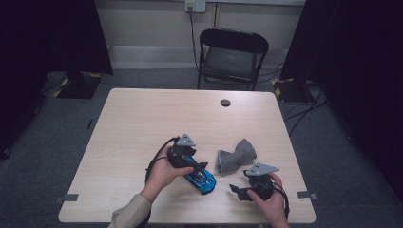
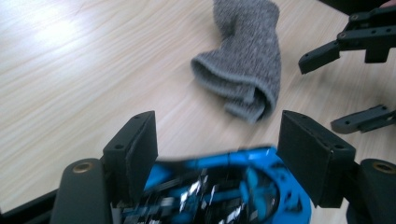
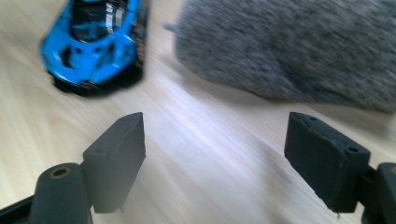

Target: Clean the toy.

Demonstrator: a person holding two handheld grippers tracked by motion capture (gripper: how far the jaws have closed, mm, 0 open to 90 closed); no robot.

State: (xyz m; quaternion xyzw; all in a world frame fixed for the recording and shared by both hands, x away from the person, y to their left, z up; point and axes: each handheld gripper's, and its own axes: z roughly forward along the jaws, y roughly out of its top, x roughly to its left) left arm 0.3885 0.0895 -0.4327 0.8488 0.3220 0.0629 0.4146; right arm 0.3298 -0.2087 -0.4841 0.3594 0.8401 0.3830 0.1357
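— Where's the toy car (image 1: 201, 179)?
— On the tabletop (image 1: 142, 123), just beside the grey sock (image 1: 236, 155) (blue, front toward the right gripper (image 1: 236, 188)).
— And the fingers?
— Left gripper (image 2: 217, 154) released, car between its fingers (image 2: 140, 149); right released, empty.

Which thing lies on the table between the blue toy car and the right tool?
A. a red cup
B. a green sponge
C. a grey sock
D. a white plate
C: a grey sock lies on the table, to the right of the blue toy car and just beyond the right tool; the left tool view shows it too, crumpled, past the car.
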